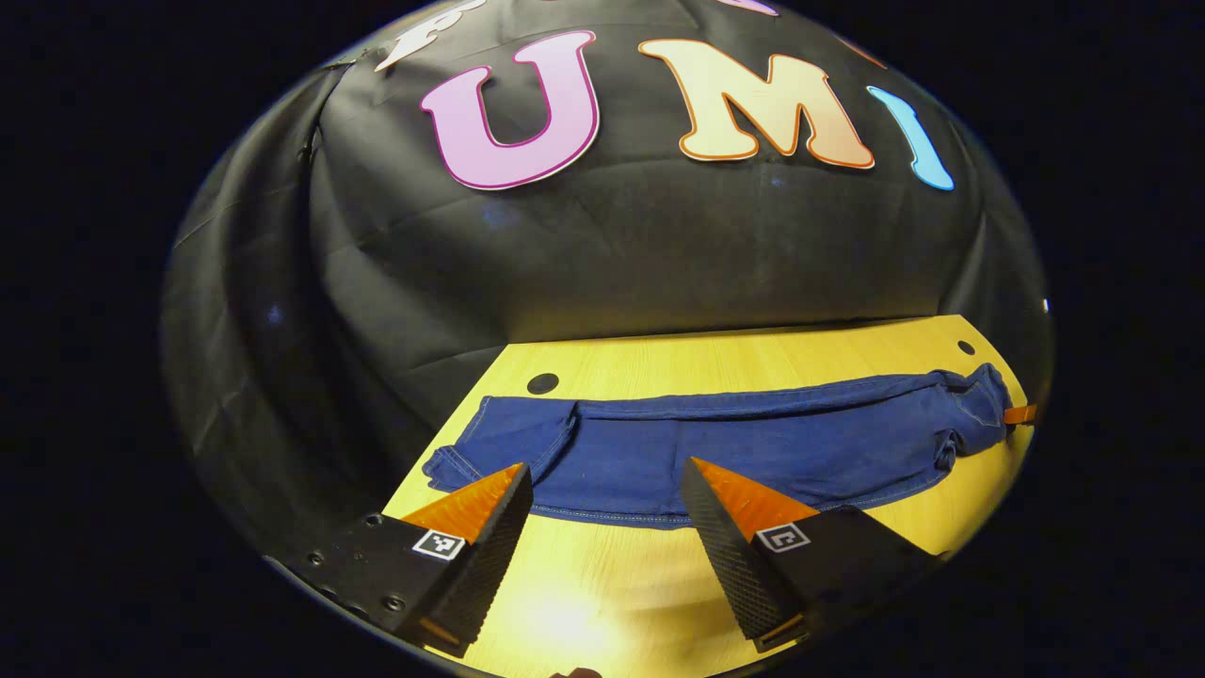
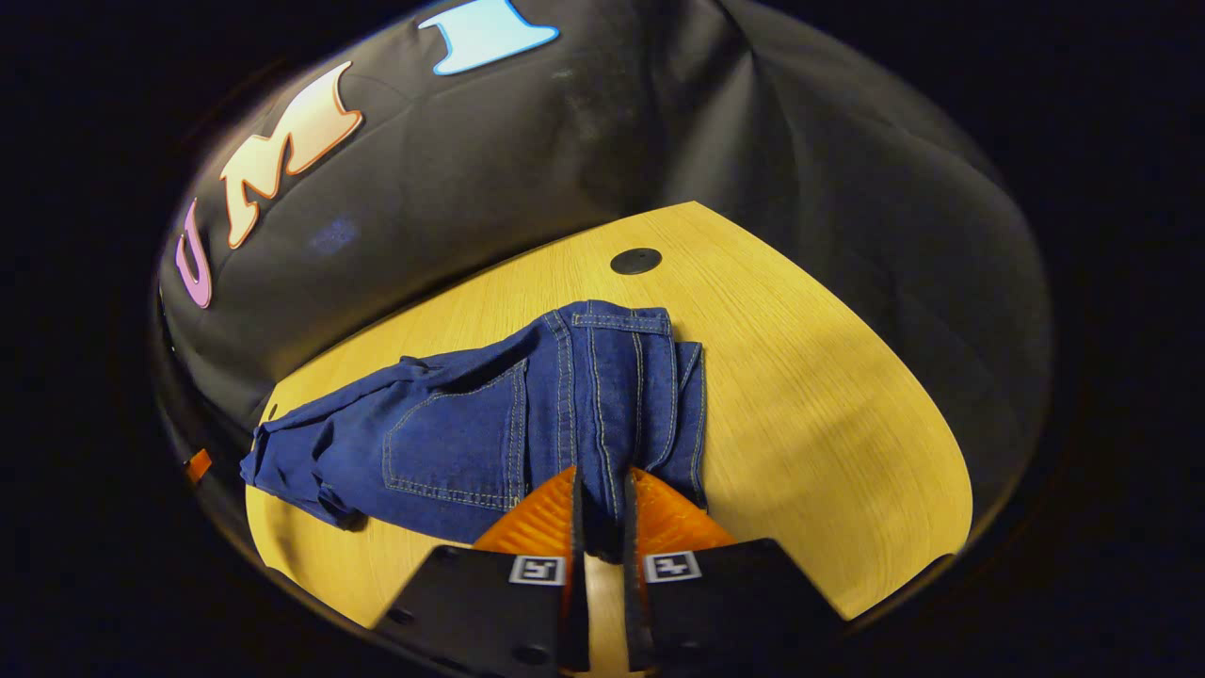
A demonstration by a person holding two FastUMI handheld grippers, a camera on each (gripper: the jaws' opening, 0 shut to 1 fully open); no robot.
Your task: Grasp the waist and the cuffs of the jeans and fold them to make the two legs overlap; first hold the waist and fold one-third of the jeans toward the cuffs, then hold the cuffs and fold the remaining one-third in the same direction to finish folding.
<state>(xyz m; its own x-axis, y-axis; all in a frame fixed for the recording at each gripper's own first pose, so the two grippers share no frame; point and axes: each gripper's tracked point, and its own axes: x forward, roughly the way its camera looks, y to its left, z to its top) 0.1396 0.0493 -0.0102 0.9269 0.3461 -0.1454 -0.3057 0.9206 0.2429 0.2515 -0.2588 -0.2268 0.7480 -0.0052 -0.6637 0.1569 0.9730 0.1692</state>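
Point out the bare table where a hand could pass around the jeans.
Bare table lies between the jeans and the near edge, and right of the waist. It is crowded where the right gripper pinches denim.

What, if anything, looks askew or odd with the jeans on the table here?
Nothing damaged. The jeans lie lengthwise on the table, legs overlapped. The waist end is rumpled where the right gripper pinches the denim. The left gripper is open at the near edge, holding nothing.
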